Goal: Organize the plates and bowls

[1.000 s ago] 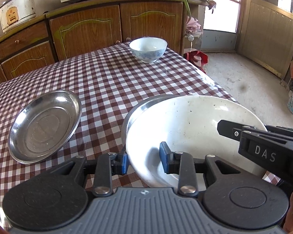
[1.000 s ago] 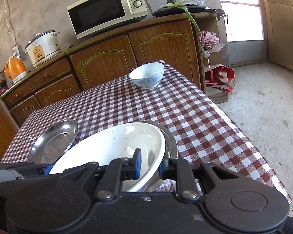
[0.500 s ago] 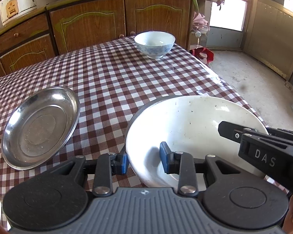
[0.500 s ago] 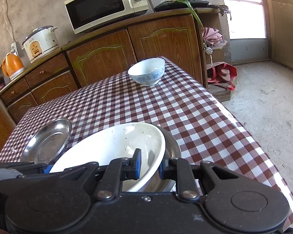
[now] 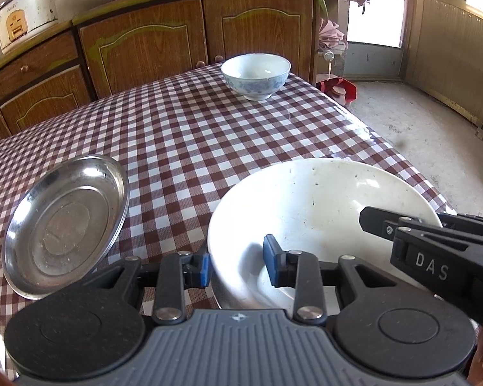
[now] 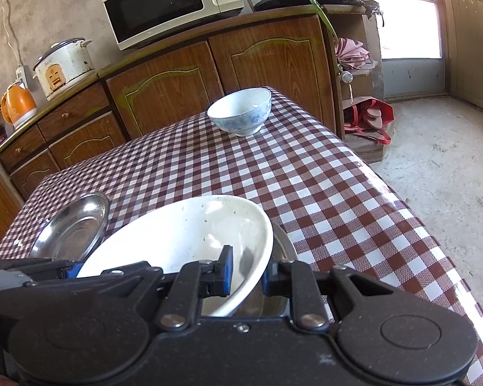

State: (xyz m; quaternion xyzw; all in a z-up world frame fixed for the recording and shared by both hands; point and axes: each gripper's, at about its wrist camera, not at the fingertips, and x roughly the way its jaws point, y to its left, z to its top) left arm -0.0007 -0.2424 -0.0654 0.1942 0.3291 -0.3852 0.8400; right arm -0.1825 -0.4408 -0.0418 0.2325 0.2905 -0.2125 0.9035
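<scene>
A large white bowl sits near the table's front edge, on a steel plate whose rim shows beside it in the right wrist view. My left gripper straddles the bowl's near left rim with a gap between its blue pads. My right gripper is shut on the bowl's right rim. A second steel plate lies to the left. A blue-patterned white bowl stands at the table's far end.
The table has a red-and-white checked cloth. Wooden cabinets stand behind it, with a microwave, a rice cooker and an orange kettle on top. The table's right edge drops to a concrete floor.
The white bowl has sunk onto the steel plate beneath it, which is now almost hidden in the left view. Both grippers have stayed at the bowl's rim.
</scene>
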